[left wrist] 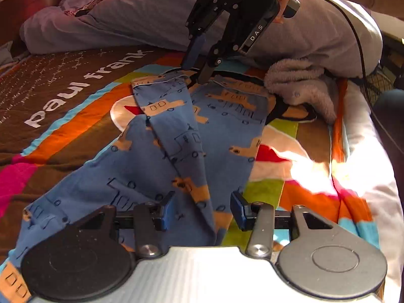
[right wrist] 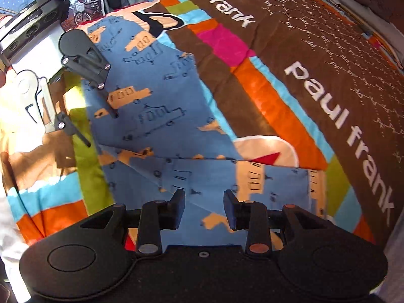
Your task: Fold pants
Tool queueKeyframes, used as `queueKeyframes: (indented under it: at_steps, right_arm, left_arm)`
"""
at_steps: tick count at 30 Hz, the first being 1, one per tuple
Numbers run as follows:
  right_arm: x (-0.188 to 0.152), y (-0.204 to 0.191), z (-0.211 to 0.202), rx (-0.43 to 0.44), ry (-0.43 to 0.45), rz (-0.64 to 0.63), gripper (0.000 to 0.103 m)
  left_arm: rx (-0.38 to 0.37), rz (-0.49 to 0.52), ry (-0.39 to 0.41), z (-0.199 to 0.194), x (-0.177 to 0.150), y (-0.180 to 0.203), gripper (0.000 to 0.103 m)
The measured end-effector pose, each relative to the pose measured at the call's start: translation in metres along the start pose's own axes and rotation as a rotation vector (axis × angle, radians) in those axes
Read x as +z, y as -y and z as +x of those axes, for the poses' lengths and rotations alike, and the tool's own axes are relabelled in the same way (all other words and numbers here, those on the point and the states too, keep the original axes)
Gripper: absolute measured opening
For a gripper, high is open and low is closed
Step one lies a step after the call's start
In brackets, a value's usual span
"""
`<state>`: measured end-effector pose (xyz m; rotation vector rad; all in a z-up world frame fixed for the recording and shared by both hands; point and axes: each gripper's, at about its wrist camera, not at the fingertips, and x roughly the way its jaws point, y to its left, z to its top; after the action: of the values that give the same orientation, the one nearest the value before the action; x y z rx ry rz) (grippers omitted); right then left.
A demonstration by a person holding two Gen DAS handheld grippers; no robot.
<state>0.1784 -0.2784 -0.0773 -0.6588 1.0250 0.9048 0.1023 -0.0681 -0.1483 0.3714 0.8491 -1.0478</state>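
Blue pants [left wrist: 161, 151] printed with tan trucks lie spread on a striped "paul frank" blanket [left wrist: 63, 96] on a bed. One leg is folded across the other. My left gripper [left wrist: 203, 208] is open just above the near end of the pants. My right gripper [left wrist: 195, 72] is at the far end, over the cuffs, with its jaws apart. In the right wrist view the pants [right wrist: 164, 106] stretch away, my right gripper [right wrist: 204, 207] is open over the cuff end, and my left gripper [right wrist: 101, 128] is open at the far waist end.
A grey duvet [left wrist: 126, 22] and a fluffy grey garment [left wrist: 300, 85] lie along the far side of the bed. The white mattress edge [left wrist: 373, 176] is at the right, in bright sunlight. Printed fabric [right wrist: 83, 5] lies beyond the bed.
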Motion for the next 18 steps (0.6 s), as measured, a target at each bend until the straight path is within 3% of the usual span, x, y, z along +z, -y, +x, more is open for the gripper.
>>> queueKeyframes:
  at_steps: [5,8,15,18]
  right_arm:
    - [0.007,0.044,0.008,-0.035,-0.005,0.012,0.038]
    - [0.010,0.063,0.015,-0.034,0.008,0.032,0.037]
    - [0.020,0.077,0.028,-0.026,-0.013,-0.004,0.038]
    - [0.025,0.078,0.031,-0.033,-0.039,-0.046,0.038]
  left_arm:
    - [-0.114,-0.186,0.053,0.025,0.019,-0.043,0.051]
    - [-0.182,-0.260,0.046,0.041,0.028,-0.063,0.051]
    - [-0.176,-0.262,-0.031,0.074,0.039,-0.072,0.051]
    - [-0.192,-0.308,-0.041,0.081,0.038,-0.079,0.055]
